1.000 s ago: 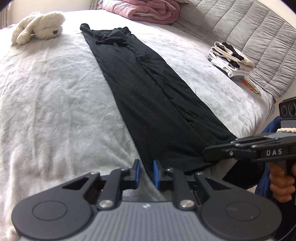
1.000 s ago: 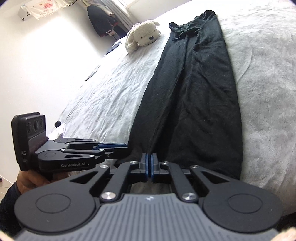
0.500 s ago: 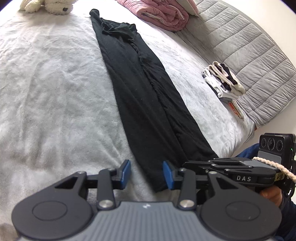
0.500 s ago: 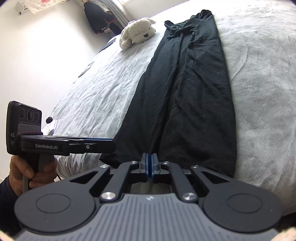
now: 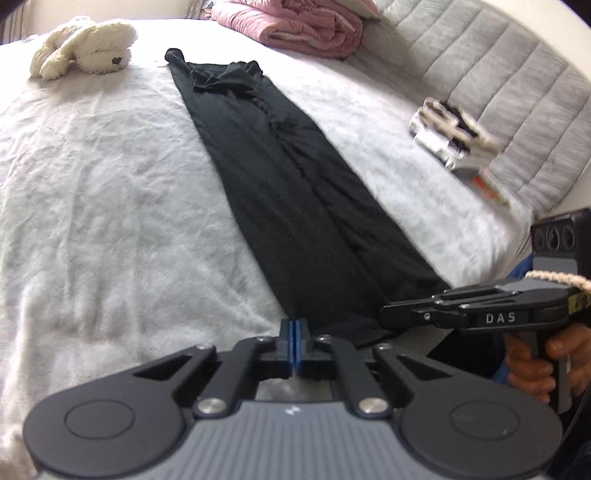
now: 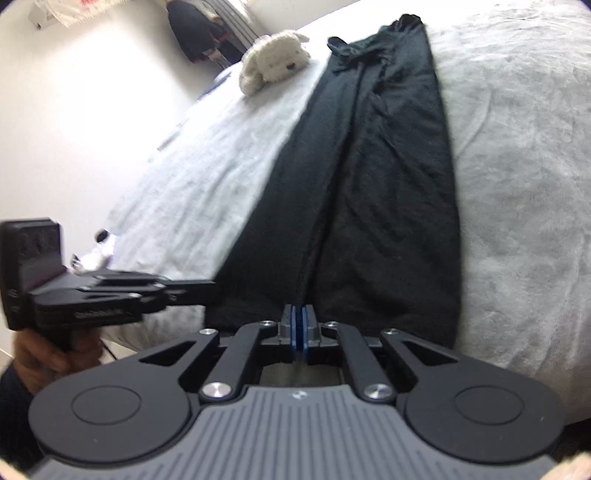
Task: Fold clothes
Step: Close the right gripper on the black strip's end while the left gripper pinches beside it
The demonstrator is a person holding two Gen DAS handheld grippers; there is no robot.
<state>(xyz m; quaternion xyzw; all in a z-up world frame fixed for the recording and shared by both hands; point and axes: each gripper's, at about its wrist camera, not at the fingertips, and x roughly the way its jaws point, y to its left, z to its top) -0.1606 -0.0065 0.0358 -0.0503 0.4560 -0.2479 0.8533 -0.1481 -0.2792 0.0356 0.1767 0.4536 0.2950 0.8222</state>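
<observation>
Since half a sec ago, left gripper (image 5: 294, 334) has gone from jaws wide apart to blue pads pressed together at the near hem's left corner; whether cloth is pinched between them can't be told, as the tips sit right at the edge. Largest to smallest: wide pale-grey fleecy bedspread (image 5: 110, 192), rumpled and soft, w/ a quilted grey headboard (image 5: 517, 110) along its right; on it the long black knit garment (image 5: 280, 192), folded lengthwise into a narrow strip w/ a puckered seam down the middle, far end bunched near a cream plush toy (image 5: 85, 46). Pink folded quilt (image 5: 306, 22) lies beyond, and a small stack of folded black-and-white clothes (image 5: 452, 136) sits by the headboard. Right gripper (image 6: 297, 328) has pads together at the hem's middle-right; grip on cloth likewise unclear. Risks: thin limp knit could slip from a shallow pinch, a jaw could catch fleece along w/ hem, or uneven lifting could skew the strip and open the lengthwise fold.
</observation>
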